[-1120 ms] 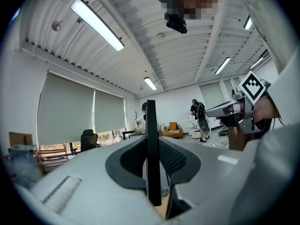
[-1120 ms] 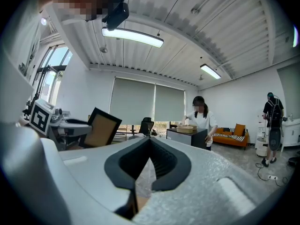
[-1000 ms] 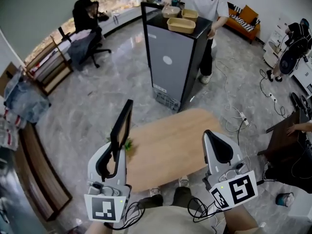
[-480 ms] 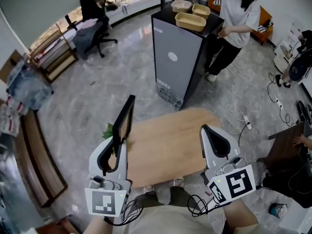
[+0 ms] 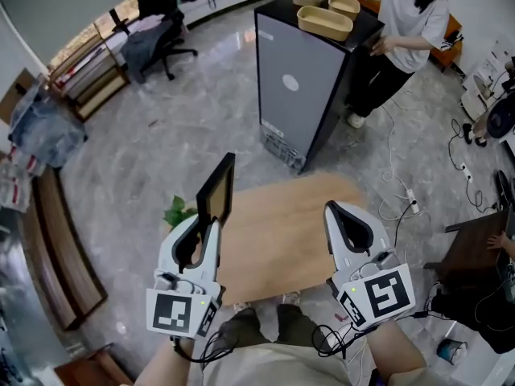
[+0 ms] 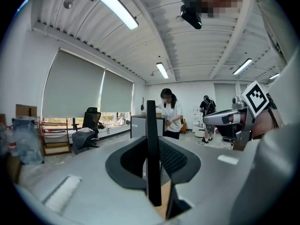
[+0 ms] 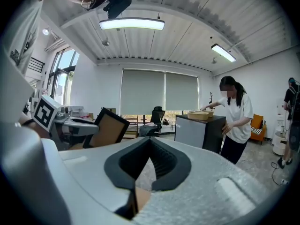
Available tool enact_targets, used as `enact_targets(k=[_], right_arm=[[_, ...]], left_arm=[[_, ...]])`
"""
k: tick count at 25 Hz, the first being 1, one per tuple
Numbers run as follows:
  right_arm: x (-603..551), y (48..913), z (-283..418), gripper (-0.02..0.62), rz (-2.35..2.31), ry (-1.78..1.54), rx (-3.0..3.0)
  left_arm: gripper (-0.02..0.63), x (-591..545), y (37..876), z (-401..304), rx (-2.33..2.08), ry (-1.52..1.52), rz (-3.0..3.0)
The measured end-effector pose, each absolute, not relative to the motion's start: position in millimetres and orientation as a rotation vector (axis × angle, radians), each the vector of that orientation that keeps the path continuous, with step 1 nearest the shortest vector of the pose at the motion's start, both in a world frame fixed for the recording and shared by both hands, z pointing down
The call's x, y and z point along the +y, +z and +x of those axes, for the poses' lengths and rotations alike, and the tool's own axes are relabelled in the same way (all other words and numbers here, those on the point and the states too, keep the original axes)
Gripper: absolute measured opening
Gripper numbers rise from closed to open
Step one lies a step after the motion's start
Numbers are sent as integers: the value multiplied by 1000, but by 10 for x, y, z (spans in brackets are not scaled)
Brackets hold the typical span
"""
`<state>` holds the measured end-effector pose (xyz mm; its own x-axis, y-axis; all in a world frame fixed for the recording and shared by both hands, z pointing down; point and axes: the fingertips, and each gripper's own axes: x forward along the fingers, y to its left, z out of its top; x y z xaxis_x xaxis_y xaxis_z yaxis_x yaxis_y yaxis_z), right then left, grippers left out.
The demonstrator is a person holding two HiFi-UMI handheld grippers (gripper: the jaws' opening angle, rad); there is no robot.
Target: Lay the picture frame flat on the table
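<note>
A tall dark cabinet (image 5: 299, 95) fills the upper middle of the head view, with a person in a white shirt (image 5: 412, 18) at its right side. Below it, in the centre, sits the light wooden table (image 5: 282, 236). The picture frame (image 5: 217, 188) stands upright at centre-left, over the table's left edge, its lower edge clamped in the left gripper (image 5: 208, 225). At lower right the right gripper (image 5: 332, 211) hangs over the table, its jaws pressed together on nothing.
</note>
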<state>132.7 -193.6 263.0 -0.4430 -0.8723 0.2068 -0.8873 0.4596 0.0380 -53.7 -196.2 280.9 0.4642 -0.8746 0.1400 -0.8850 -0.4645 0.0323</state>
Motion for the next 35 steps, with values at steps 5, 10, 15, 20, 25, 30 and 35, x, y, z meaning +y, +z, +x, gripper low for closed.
enact_targets(k=[5, 10, 15, 20, 25, 30, 35], right_arm=[[-2094, 3033, 1263, 2, 1486, 183, -2486], [-2217, 3495, 1146, 2, 1425, 264, -2464], [-2322, 3962, 1008, 2, 1368, 330, -2446], [-2427, 4395, 934, 2, 1324, 384, -2424], [-2532, 4809, 886, 2, 1287, 413, -2404], [-2591, 5255, 855, 2, 1260, 454, -2384], [-2599, 5676, 849, 2, 1234, 483, -2357]], left_arm=[[91, -2210, 3254, -499, -1501, 133, 2506], [92, -2422, 3758, -488, -1429, 121, 2441], [92, -2587, 4319, -571, -1378, 94, 2349], [92, -2677, 4874, -600, -1316, 85, 2234], [92, -2772, 5398, -547, -1246, 56, 2133], [92, -2831, 6045, -518, -1210, 54, 2022], [92, -2835, 6564, -493, -1182, 34, 1924]])
